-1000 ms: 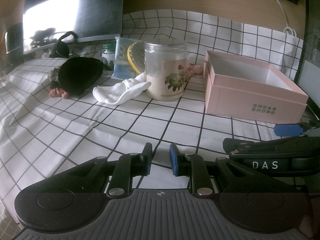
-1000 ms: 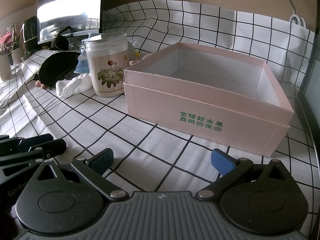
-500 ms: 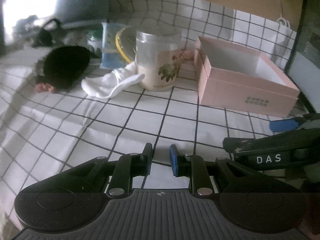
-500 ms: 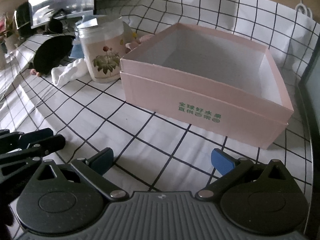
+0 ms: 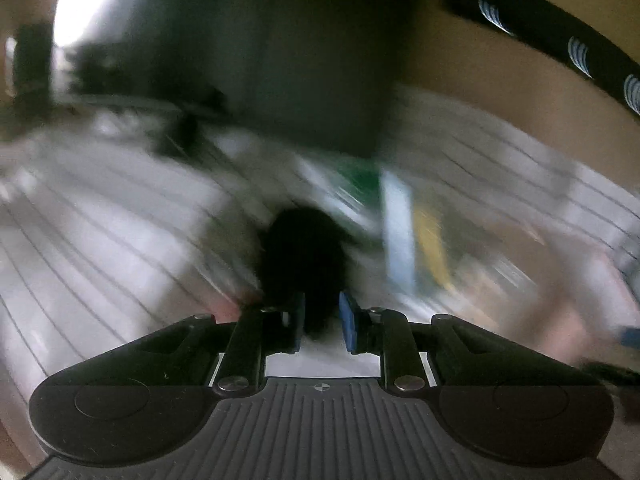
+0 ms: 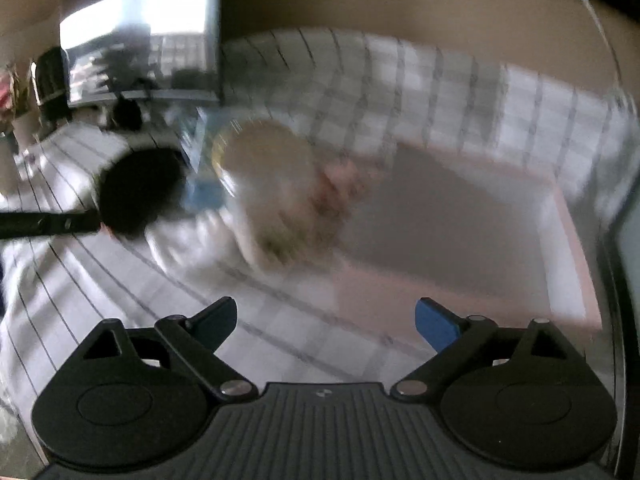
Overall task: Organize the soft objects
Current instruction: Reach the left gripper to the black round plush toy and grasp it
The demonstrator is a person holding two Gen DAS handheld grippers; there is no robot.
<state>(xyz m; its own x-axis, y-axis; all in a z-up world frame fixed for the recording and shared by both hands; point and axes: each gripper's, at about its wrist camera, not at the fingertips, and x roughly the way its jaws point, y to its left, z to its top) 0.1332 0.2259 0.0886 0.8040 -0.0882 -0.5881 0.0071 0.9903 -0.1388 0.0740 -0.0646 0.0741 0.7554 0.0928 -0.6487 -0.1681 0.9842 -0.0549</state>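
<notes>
Both views are blurred by motion. A black soft object [image 5: 304, 256] lies on the checked cloth right in front of my left gripper [image 5: 321, 320], whose jaws stand narrowly apart with the object's near edge between them. The object also shows in the right wrist view [image 6: 138, 192], with the left gripper's finger [image 6: 48, 222] reaching it from the left. A white sock [image 6: 188, 240] lies beside a clear jar [image 6: 272, 196]. The pink box [image 6: 472, 220] is open at the right. My right gripper [image 6: 324, 320] is wide open and empty above the cloth.
A dark monitor [image 5: 280, 60] stands behind the cloth. A blue packet [image 5: 396, 232] and a yellow-rimmed item [image 5: 432, 240] sit right of the black object. A small pink soft thing [image 6: 344, 184] lies between the jar and the box.
My left gripper has swung left and forward up to the black soft object. My right gripper has risen and moved toward the jar and box; it stays open.
</notes>
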